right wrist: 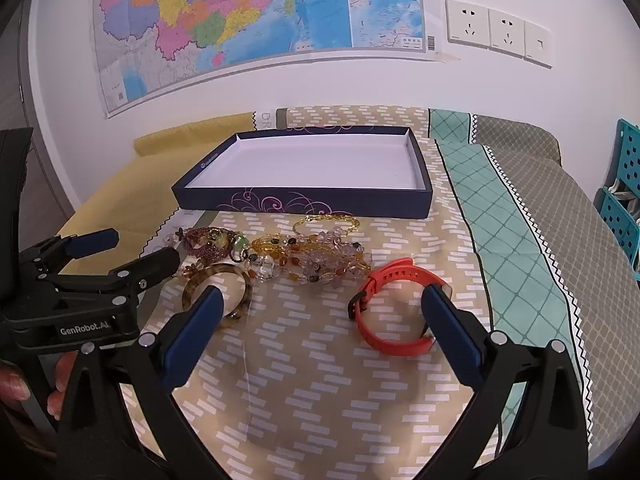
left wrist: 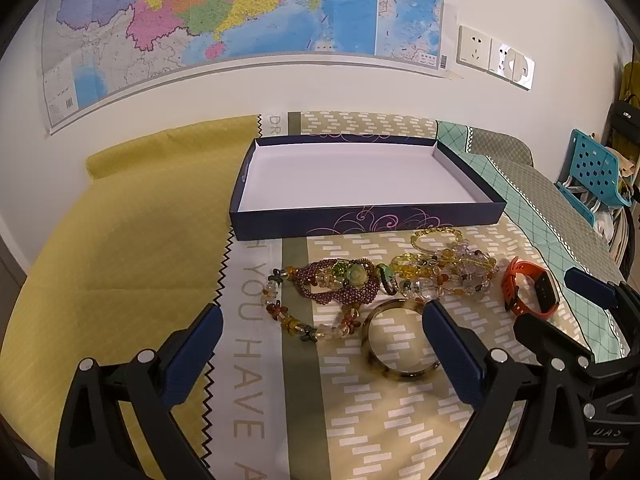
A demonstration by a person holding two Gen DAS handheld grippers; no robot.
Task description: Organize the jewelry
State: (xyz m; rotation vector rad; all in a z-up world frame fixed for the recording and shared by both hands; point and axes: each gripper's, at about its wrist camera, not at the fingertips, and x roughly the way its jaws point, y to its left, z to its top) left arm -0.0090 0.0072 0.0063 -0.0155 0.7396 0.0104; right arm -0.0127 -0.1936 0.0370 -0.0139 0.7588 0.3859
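On the patchwork cloth point(left wrist: 360, 420) covering the counter lies a cluster of jewelry, just in front of a shallow rectangular box point(left wrist: 360, 220). Box: dark navy card walls with pink swirl print, plain white floor, nothing inside.

Items, left to right in the left wrist view:
- Beaded strand point(left wrist: 280, 316) of amber, brown and clear flower-shaped beads, looped loosely.
- Garnet-coloured seed-bead bracelet point(left wrist: 340, 284) with a pale green round stone, lying on the strand.
- Tangle of translucent yellow, lilac and clear glass bead bracelets point(left wrist: 444, 268), touching the garnet piece.
- Rigid tortoiseshell bangle point(left wrist: 400, 344), smooth and glossy, lying flat nearest the cameras.
- Orange rubber-strapped watch point(left wrist: 528, 292), buckled into a loop, resting on its side, apart from the bead pile.

Left tongs point(left wrist: 320, 344): spread wide, holding nothing. The bangle sits between the blue padded fingers point(left wrist: 448, 344), close against the right-hand pad; contact cannot be confirmed.

Right tongs point(right wrist: 320, 320): likewise spread wide and empty. The watch point(right wrist: 392, 312) lies between the fingers, its case hidden behind the right-hand pad point(right wrist: 448, 328). The bangle point(right wrist: 220, 292) lies just behind the left-hand pad.

Cloth: woven fabric in yellow, tan with white dashes, teal lattice and grey panels. Wall behind carries a coloured map point(left wrist: 240, 20) and white sockets point(left wrist: 496, 56).
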